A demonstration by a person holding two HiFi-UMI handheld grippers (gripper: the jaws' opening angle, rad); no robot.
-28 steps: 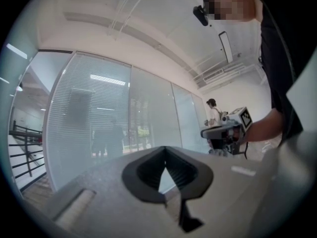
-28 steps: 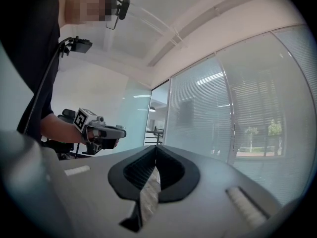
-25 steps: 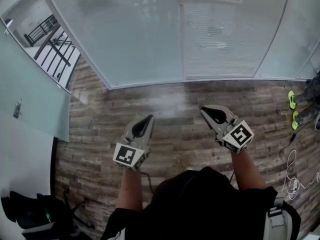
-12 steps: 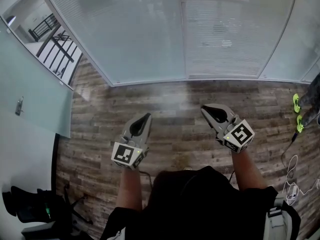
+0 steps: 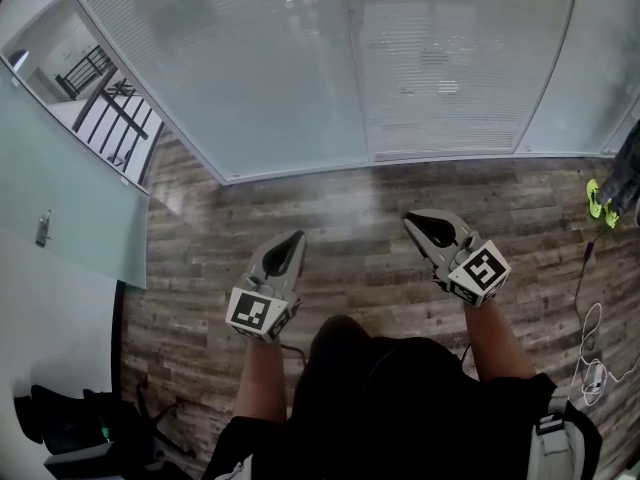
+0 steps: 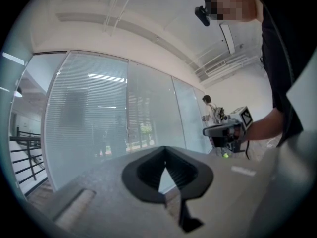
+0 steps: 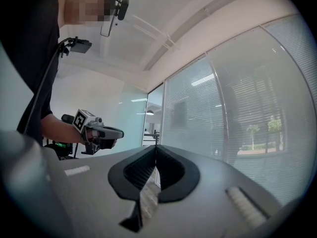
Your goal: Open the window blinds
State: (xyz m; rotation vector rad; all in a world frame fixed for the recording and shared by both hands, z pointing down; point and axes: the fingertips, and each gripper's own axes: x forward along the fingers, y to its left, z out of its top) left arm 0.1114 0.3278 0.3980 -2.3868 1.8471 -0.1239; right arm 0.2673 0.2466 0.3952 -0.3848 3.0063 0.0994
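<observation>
The window blinds (image 5: 440,63) hang lowered with their slats closed behind tall glass panes across the top of the head view. My left gripper (image 5: 297,236) and right gripper (image 5: 409,219) are held side by side over the wooden floor (image 5: 350,218), both pointing toward the window and well short of it. Both are shut with nothing between the jaws. In the left gripper view the shut left gripper (image 6: 165,148) faces the blinds (image 6: 89,128), with the right gripper (image 6: 210,131) off to its right. The right gripper view shows the shut right gripper (image 7: 156,147), the blinds (image 7: 237,113) and the left gripper (image 7: 115,132).
A frosted glass door (image 5: 60,218) with a handle stands at the left, with a black stair railing (image 5: 110,118) behind the glass. Dark equipment (image 5: 60,423) sits on the floor at lower left. White cables (image 5: 590,348) and another person's green shoes (image 5: 600,198) lie at the right.
Both grippers stay shut and keep their places before me. The scene has shifted a little: the green shoes slid toward the right edge and my leg shows further forward.
</observation>
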